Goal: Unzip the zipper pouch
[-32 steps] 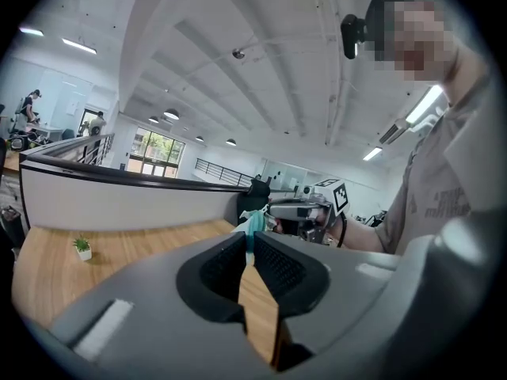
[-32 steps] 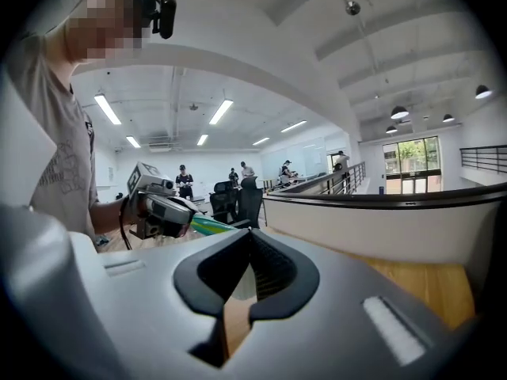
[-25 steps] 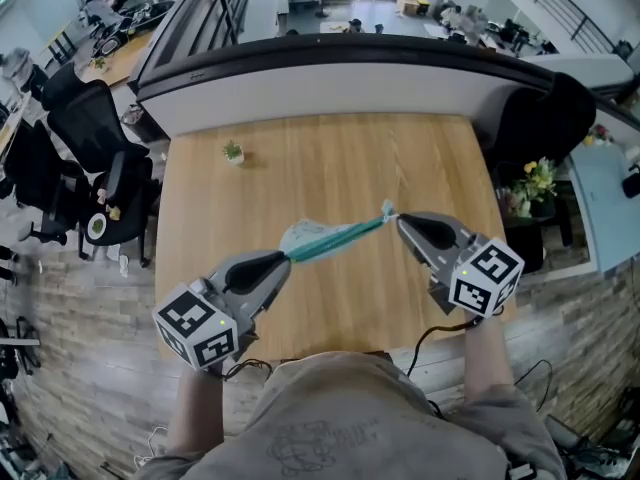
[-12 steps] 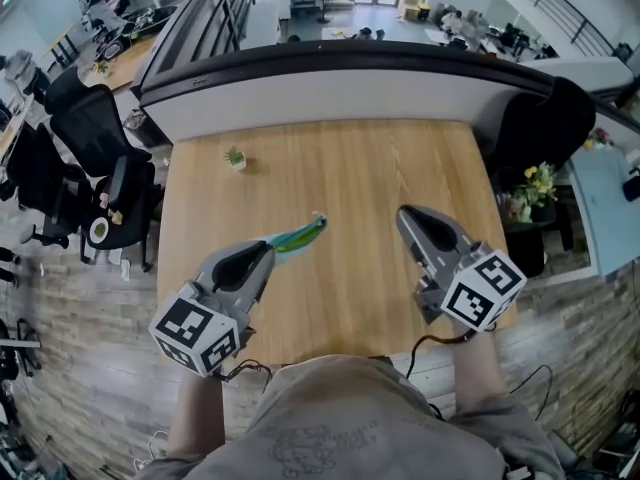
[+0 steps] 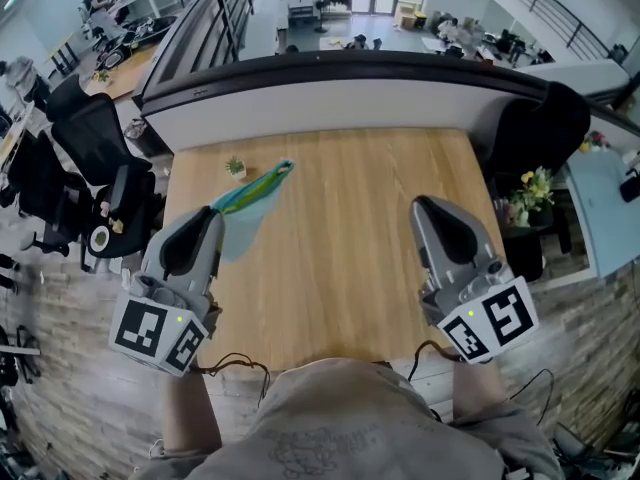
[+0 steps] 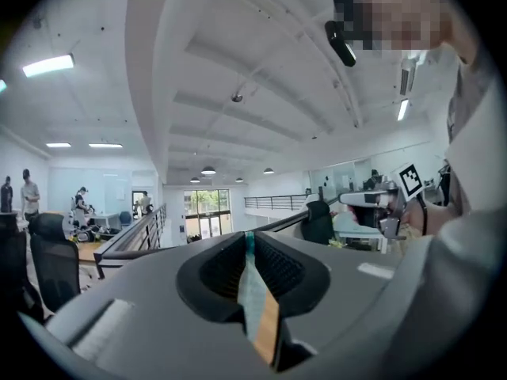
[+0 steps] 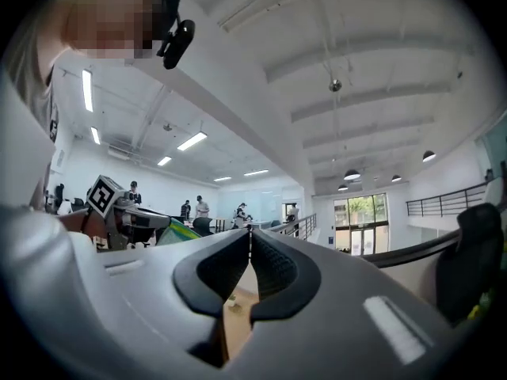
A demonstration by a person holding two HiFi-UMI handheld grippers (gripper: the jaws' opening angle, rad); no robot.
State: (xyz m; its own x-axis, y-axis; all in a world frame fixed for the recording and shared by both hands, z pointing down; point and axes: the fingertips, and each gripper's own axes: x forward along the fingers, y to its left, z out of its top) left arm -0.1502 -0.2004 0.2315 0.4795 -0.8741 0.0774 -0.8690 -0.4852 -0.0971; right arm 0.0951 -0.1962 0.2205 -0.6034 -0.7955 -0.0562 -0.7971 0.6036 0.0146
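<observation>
The teal zipper pouch (image 5: 246, 197) hangs off the tip of my left gripper (image 5: 211, 212), above the left part of the wooden table (image 5: 340, 238). Its free end points up and to the right. In the left gripper view the jaws of that gripper (image 6: 247, 241) are shut on a thin edge of the pouch (image 6: 255, 298). My right gripper (image 5: 423, 205) is raised over the table's right side, shut, with nothing in it. In the right gripper view the right gripper (image 7: 250, 236) has its pads touching, and the pouch (image 7: 179, 232) shows far to the left.
A tiny potted plant (image 5: 235, 167) stands at the table's far left corner. A curved grey counter (image 5: 340, 93) runs behind the table. Black office chairs (image 5: 95, 143) stand to the left, another chair (image 5: 545, 118) and flowers (image 5: 535, 182) to the right.
A second ago both grippers held the pouch stretched between them. The right gripper has let go and pulled back right. The left gripper has swung the pouch up and to the left.
</observation>
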